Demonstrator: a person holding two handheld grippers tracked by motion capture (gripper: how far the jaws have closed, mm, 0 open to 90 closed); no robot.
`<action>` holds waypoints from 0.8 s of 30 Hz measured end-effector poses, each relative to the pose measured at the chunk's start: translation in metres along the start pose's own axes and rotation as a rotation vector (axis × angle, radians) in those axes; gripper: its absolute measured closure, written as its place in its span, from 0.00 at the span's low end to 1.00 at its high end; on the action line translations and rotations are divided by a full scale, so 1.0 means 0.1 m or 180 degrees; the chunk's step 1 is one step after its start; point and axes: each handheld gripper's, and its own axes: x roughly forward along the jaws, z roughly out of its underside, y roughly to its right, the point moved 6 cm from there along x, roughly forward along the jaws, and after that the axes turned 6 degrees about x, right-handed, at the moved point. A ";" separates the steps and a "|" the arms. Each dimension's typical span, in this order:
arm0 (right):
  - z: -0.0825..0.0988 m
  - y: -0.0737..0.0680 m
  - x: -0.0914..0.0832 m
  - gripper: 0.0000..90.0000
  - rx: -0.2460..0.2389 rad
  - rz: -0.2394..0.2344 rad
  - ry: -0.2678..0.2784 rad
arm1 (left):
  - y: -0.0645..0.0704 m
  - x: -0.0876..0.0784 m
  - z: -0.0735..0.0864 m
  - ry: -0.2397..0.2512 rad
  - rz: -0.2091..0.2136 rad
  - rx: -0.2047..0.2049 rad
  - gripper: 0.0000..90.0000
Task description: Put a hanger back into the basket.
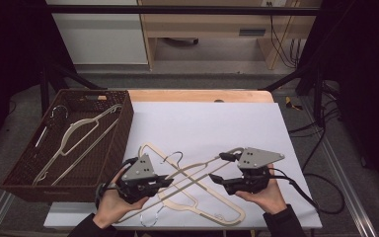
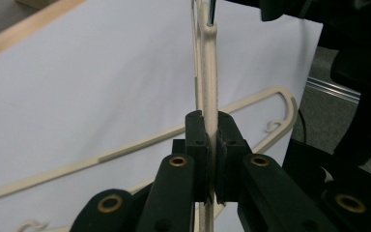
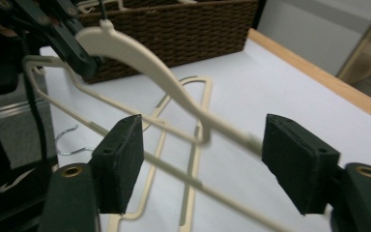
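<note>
The cream plastic clothes hanger [image 2: 211, 72] is clamped by the left gripper [image 2: 211, 145] above the white counter [image 1: 202, 123]. The right gripper [image 3: 203, 159] is spread apart, the hanger's arm passing untouched between.

Matt cream plastic hanger [image 1: 197, 174], brown woven wicker basket [image 1: 109, 148]

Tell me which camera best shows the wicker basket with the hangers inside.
The high view: the whole brown basket sits left of the white sheet, two hangers inside. The right gripper view shows one wall of it; the left gripper view looks elsewhere.
</note>
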 end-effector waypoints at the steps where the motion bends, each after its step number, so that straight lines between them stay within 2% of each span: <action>1: 0.00 0.00 0.00 0.30 0.0000 0.0000 0.0000 | 0.00 0.00 0.00 0.0000 0.0000 0.0000 0.96; 3: 0.02 0.06 -0.10 0.23 0.0096 0.0143 0.0068 | -0.10 -0.18 -0.06 0.0047 -0.0112 -0.0028 0.96; 4: 0.02 0.06 -0.10 0.23 0.0096 0.0143 0.0068 | -0.10 -0.18 -0.06 0.0047 -0.0112 -0.0028 0.96; 5: 0.05 0.09 -0.14 0.20 0.0143 0.0223 0.0083 | -0.18 -0.31 -0.10 0.0063 -0.0179 -0.0011 0.96; 6: 0.05 0.09 -0.14 0.20 0.0143 0.0223 0.0083 | -0.18 -0.31 -0.10 0.0063 -0.0179 -0.0011 0.96; 7: 0.09 0.11 -0.17 0.18 0.0193 0.0255 0.0088 | -0.25 -0.43 -0.13 0.0096 -0.0243 -0.0025 0.96; 8: 0.09 0.11 -0.17 0.18 0.0193 0.0255 0.0088 | -0.25 -0.43 -0.13 0.0096 -0.0243 -0.0025 0.96; 9: 0.13 0.13 -0.18 0.17 0.0222 0.0283 0.0067 | -0.33 -0.56 -0.17 0.0113 -0.0301 -0.0033 0.96; 11: 0.17 0.15 -0.19 0.17 0.0249 0.0305 0.0055 | -0.43 -0.67 -0.20 0.0127 -0.0351 -0.0040 0.96; 13: 0.18 0.16 -0.19 0.17 0.0264 0.0312 0.0050 | -0.48 -0.73 -0.21 0.0139 -0.0386 -0.0047 0.96; 15: 0.21 0.18 -0.19 0.15 0.0292 0.0335 0.0047 | -0.59 -0.83 -0.23 0.0159 -0.0451 -0.0062 0.96; 16: 0.23 0.20 -0.19 0.14 0.0330 0.0366 0.0035 | -0.70 -0.91 -0.23 0.0156 -0.0497 -0.0071 0.96; 17: 0.24 0.21 -0.19 0.13 0.0335 0.0386 0.0033 | -0.70 -0.91 -0.23 0.0156 -0.0497 -0.0071 0.96; 24: 0.29 0.26 -0.22 0.11 0.0431 0.0469 0.0085 | -1.08 -1.12 -0.13 0.0128 -0.0622 -0.0168 0.96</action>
